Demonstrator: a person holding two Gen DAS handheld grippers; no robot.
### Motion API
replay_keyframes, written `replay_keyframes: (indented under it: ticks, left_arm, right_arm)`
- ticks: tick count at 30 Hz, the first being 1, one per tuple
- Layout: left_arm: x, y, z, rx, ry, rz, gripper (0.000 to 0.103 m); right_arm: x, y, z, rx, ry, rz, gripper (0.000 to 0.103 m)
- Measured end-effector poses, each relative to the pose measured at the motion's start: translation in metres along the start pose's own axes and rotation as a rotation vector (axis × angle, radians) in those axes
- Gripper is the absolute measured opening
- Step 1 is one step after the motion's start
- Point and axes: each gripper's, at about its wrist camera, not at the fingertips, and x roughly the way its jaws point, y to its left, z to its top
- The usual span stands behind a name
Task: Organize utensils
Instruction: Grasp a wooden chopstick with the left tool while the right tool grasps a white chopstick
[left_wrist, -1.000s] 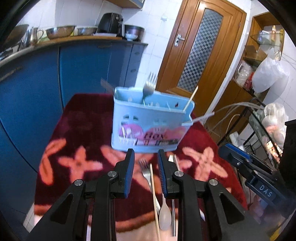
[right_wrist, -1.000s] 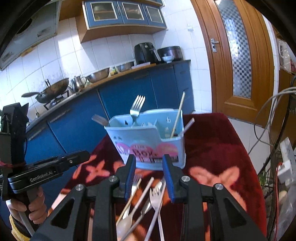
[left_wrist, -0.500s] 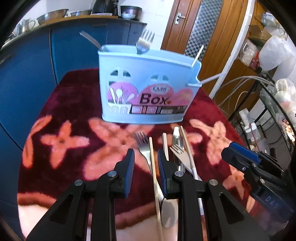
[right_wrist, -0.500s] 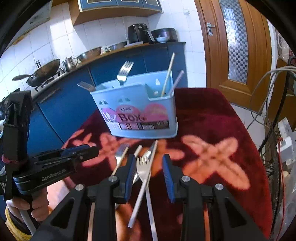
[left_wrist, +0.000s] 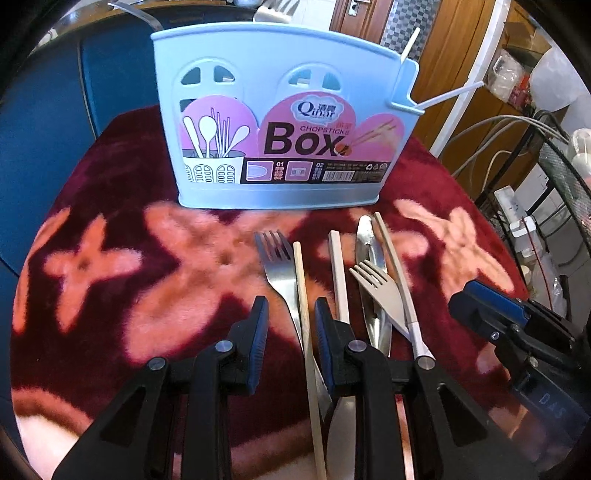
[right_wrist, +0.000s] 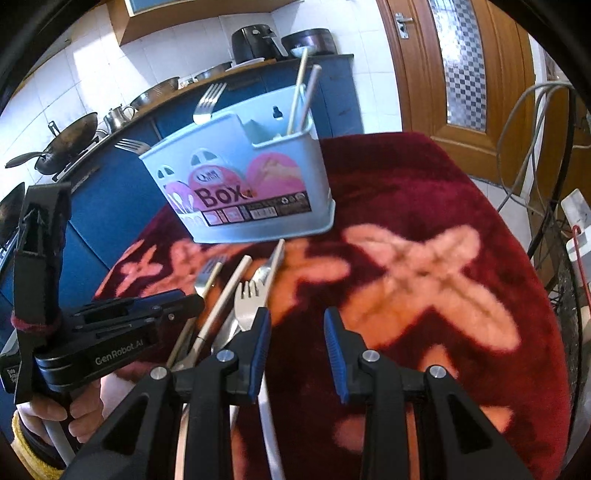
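Note:
A light blue utensil box (left_wrist: 280, 122) (right_wrist: 243, 177) stands on the red flowered cloth (left_wrist: 110, 229), with two forks (right_wrist: 207, 103) and chopsticks (right_wrist: 301, 96) sticking out of it. In front of it lie a metal fork (left_wrist: 275, 258), a wooden chopstick (left_wrist: 303, 295), a beige chopstick (left_wrist: 338, 266), a metal spoon (left_wrist: 367, 240) and a beige fork (left_wrist: 380, 288) (right_wrist: 247, 302). My left gripper (left_wrist: 290, 321) (right_wrist: 177, 302) hangs open low over the metal fork's handle and the wooden chopstick. My right gripper (right_wrist: 296, 325) (left_wrist: 480, 314) is open over bare cloth, just right of the beige fork.
Blue cabinets (right_wrist: 110, 192) with a wok (right_wrist: 62, 147) and pots on the counter stand behind the table. A wooden door (right_wrist: 461, 66) is at the back right. Cables (right_wrist: 524, 147) and a wire rack (left_wrist: 554, 177) flank the table's right edge. A hand (right_wrist: 85, 406) holds the left gripper.
Both grippers have sunk toward the cloth and tipped further down, so the box and the lying utensils loom larger. The gaps between both pairs of fingers look unchanged.

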Motion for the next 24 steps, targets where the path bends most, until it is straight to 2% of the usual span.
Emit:
replay_keyframes:
  ticks: [6,10,13,19,24]
  left_arm:
    - [0.004,-0.003,0.003,0.011,-0.006,0.01,0.024]
    - [0.003,0.0,0.001,0.007,-0.012,0.006,0.008]
    - [0.003,0.002,0.002,0.012,-0.014,-0.005,0.003]
    - [-0.005,0.008,0.001,0.002,-0.039,0.006,0.002]
    - [-0.006,0.024,0.003,-0.047,-0.043,0.02,0.002]
  right_arm:
    - [0.007,-0.006,-0.001,0.016,0.015,0.006,0.033]
    - [0.009,-0.007,-0.002,0.021,0.02,0.007,0.033]
    - [0.011,-0.007,-0.002,0.021,0.024,0.007,0.033]
    - [0.011,-0.004,0.0,0.01,0.03,0.007,0.033]
    - [0.014,0.004,0.006,-0.015,0.043,0.011,0.033]
